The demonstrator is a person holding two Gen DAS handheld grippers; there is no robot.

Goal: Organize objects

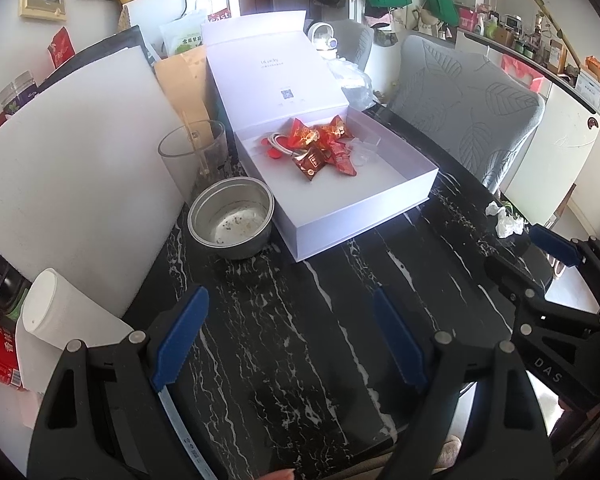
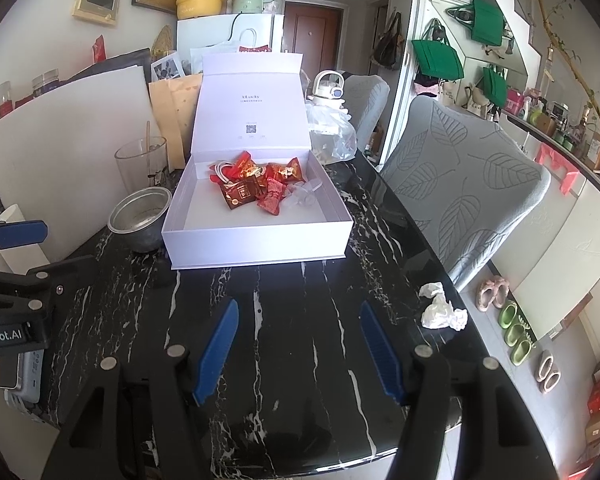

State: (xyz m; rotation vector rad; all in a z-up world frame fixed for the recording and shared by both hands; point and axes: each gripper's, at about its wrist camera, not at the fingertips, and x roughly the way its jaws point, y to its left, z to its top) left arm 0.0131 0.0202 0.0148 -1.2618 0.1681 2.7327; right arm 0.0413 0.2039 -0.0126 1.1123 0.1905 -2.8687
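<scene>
A white gift box (image 1: pixel 364 208) (image 2: pixel 256 246) stands open on the black marble table (image 1: pixel 300 320) (image 2: pixel 300 320), its lid (image 1: pixel 272 68) (image 2: pixel 252 104) tilted back. Inside lie several red snack packets (image 1: pixel 320 148) (image 2: pixel 256 188), a white cable and clear plastic. My left gripper (image 1: pixel 292 340) is open and empty above the near table; it also shows at the left edge of the right wrist view (image 2: pixel 16 248). My right gripper (image 2: pixel 300 348) is open and empty in front of the box, and shows at the right of the left wrist view (image 1: pixel 540 256).
A metal bowl (image 1: pixel 232 220) (image 2: pixel 142 218) and a glass cup (image 1: pixel 192 152) (image 2: pixel 140 164) stand left of the box. A crumpled tissue (image 1: pixel 504 220) (image 2: pixel 440 308) lies near the table's right edge. A white board (image 1: pixel 80 184), a paper roll (image 1: pixel 60 316) and grey chairs (image 2: pixel 468 184) flank the table.
</scene>
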